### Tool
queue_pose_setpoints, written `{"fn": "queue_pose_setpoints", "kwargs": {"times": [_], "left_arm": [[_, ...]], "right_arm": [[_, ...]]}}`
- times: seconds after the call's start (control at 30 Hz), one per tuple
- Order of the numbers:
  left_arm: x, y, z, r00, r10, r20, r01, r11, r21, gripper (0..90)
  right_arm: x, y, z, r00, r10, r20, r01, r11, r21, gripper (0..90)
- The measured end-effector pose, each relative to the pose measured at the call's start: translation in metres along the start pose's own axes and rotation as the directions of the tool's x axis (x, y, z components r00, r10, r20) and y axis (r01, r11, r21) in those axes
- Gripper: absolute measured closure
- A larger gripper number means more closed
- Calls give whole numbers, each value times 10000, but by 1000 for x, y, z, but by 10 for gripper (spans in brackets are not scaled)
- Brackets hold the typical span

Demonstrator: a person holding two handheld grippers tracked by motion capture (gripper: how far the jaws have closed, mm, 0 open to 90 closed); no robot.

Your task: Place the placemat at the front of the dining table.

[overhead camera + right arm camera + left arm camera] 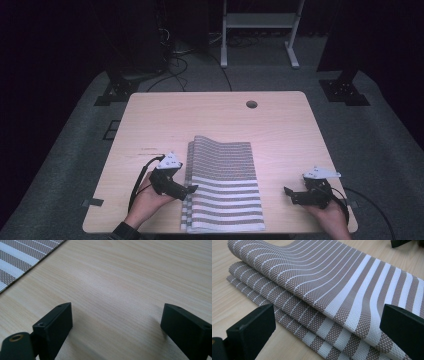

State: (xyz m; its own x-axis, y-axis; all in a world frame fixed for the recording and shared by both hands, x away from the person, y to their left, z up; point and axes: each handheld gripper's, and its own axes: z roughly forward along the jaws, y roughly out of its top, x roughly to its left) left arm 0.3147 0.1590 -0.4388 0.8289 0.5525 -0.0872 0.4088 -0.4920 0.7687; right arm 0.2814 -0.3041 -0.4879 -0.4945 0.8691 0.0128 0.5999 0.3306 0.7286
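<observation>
From above, my left gripper [189, 190] sits at the left edge of the folded striped cloth [225, 185], near-centre on the table [280, 125]; I judge a grasp comes next. Its own view: jaws wide apart, straddling the layered edge, empty. My right gripper [116, 325] gapes over bare wood.

Light from above falls evenly on the table [210, 120]; toward twelve, three and nine o'clock the room sinks into darkness. Both gripper views are bright and sharp on the cloth [332, 287], with soft shadows beneath blurred near jaws.
</observation>
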Motion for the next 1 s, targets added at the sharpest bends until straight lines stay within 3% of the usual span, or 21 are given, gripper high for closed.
{"fn": "queue_pose_setpoints", "kwargs": {"times": [0.83,1.0], "left_arm": [[-7,4,32,9996,232,180,-244,9971,717,0],[-11,6,31,9984,545,-153,-527,9932,1037,35]], "right_arm": [[0,0,0,10000,4,-2,-4,10000,2,93],[0,0,0,10000,-1,0,1,10000,4,93]]}}
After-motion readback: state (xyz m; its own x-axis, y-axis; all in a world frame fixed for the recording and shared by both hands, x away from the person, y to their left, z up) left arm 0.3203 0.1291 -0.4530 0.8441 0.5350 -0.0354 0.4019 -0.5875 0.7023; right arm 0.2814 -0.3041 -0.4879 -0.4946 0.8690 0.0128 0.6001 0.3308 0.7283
